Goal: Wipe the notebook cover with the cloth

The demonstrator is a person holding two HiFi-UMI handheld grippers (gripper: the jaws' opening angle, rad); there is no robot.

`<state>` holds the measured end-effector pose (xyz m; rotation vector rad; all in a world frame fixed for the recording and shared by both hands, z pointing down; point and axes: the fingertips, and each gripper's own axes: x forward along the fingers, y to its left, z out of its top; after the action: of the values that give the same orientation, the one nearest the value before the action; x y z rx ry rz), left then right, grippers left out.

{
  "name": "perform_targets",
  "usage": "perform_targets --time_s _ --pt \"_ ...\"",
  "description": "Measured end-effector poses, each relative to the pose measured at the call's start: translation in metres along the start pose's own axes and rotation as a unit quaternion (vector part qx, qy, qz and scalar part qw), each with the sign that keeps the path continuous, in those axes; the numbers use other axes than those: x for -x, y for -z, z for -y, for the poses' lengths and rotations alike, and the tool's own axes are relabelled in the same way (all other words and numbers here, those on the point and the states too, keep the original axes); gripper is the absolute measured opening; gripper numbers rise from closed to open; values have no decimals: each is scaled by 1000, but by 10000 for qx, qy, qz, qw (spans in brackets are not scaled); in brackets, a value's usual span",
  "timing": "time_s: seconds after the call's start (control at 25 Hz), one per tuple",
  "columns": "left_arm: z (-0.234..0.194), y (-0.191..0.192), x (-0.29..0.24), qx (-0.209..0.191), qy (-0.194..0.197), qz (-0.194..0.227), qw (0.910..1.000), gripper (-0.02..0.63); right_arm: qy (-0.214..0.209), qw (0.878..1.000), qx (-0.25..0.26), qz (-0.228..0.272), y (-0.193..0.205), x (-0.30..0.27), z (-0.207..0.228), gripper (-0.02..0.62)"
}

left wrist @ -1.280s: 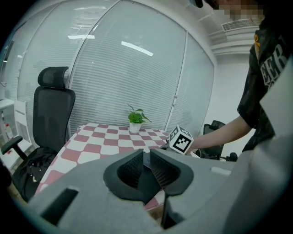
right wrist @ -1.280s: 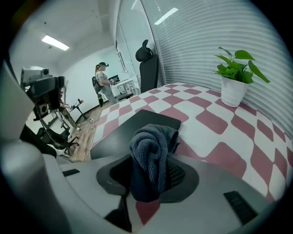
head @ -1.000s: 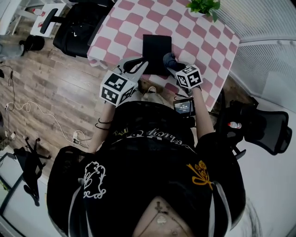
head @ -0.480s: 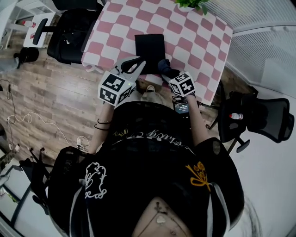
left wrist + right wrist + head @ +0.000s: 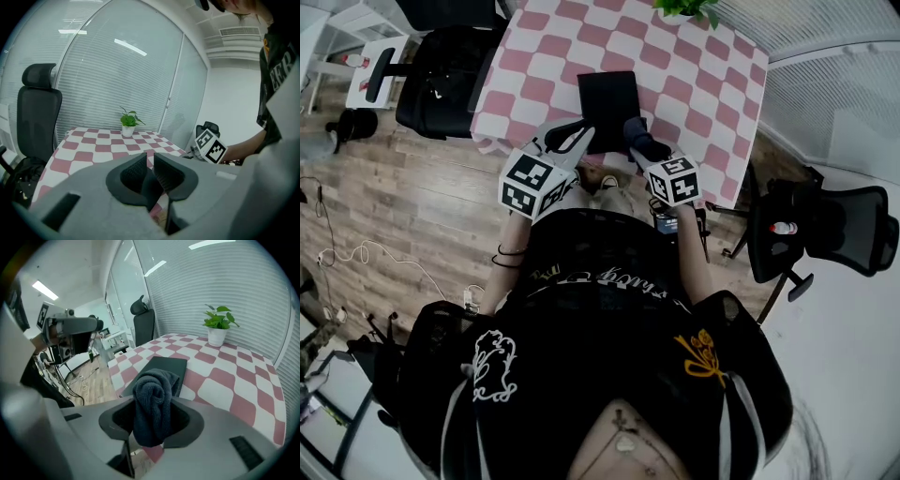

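Note:
A black notebook (image 5: 608, 101) lies flat on the pink-and-white checked table (image 5: 694, 84), near its front edge. My right gripper (image 5: 636, 133) is shut on a bunched dark blue cloth (image 5: 643, 142) (image 5: 154, 399), held just off the notebook's near right corner. In the right gripper view the notebook (image 5: 165, 369) lies just beyond the cloth. My left gripper (image 5: 579, 133) hovers at the notebook's near left corner. Its jaws (image 5: 150, 158) stand almost together with nothing between them.
A small potted plant (image 5: 689, 9) (image 5: 217, 329) stands at the table's far edge. A black office chair (image 5: 441, 66) is left of the table and another (image 5: 834, 234) is to the right. Cables (image 5: 356, 253) trail on the wooden floor.
The head view has shifted a little. The right gripper with the cloth has drawn back slightly from the notebook's right side to its near corner. The left gripper has barely moved.

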<state>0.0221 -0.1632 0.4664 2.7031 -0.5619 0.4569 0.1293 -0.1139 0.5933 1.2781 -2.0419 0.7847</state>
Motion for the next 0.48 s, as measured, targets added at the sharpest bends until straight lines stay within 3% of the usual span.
perform_targets --time_s 0.28,0.48 --pt "-1 19 7 -10 289 -196 9994 57 71 9970 -319 699 -33 19 -30 133" --pt "3 19 9 -3 319 -130 9994 57 28 9954 -282 919 -47 31 -45 133"
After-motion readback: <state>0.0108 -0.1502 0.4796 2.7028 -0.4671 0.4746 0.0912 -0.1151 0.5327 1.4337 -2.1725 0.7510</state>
